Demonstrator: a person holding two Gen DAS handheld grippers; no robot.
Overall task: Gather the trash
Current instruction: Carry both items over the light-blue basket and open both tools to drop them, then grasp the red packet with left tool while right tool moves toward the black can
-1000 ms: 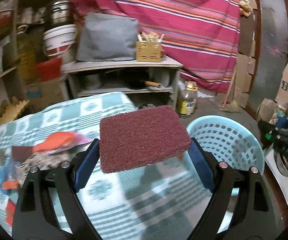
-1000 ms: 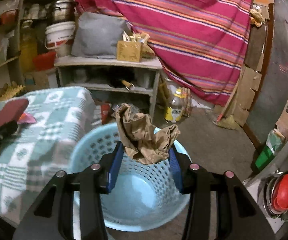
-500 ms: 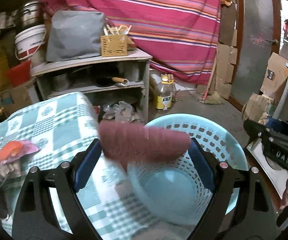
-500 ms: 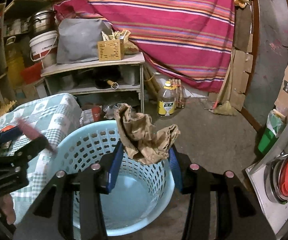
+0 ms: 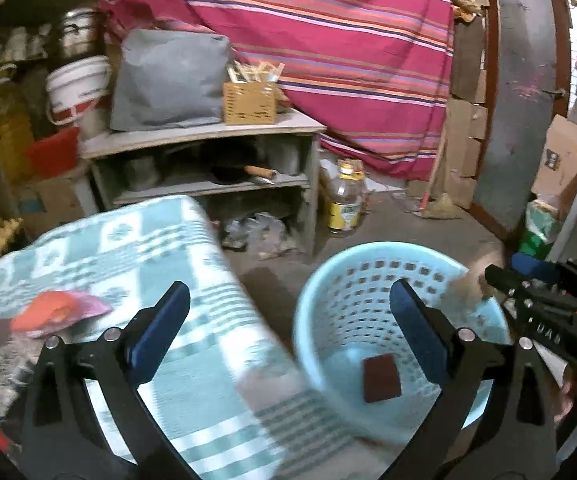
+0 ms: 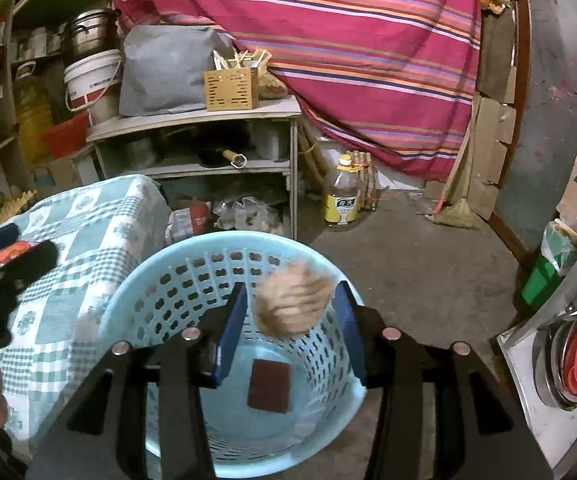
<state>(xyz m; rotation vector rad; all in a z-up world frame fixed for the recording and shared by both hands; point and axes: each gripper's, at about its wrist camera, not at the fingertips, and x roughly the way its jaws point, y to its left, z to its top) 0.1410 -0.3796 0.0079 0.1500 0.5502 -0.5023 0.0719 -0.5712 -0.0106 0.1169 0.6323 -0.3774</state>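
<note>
my left gripper (image 5: 288,320) jaws just spreading wide, empty, maroon scouring pad (image 6: 268,385) flat in blue basket (image 6: 176,276), right gripper (image 6: 290,316) around blurred brown paper wad (image 6: 292,304), can't tell if clenched

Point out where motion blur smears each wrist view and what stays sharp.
Left wrist view: the checked tablecloth and the near rim of the blue basket are smeared, while the maroon scouring pad on the basket floor reads clearly. Right wrist view: only the brown paper wad is blurred; shelves and floor stay sharp.
</note>
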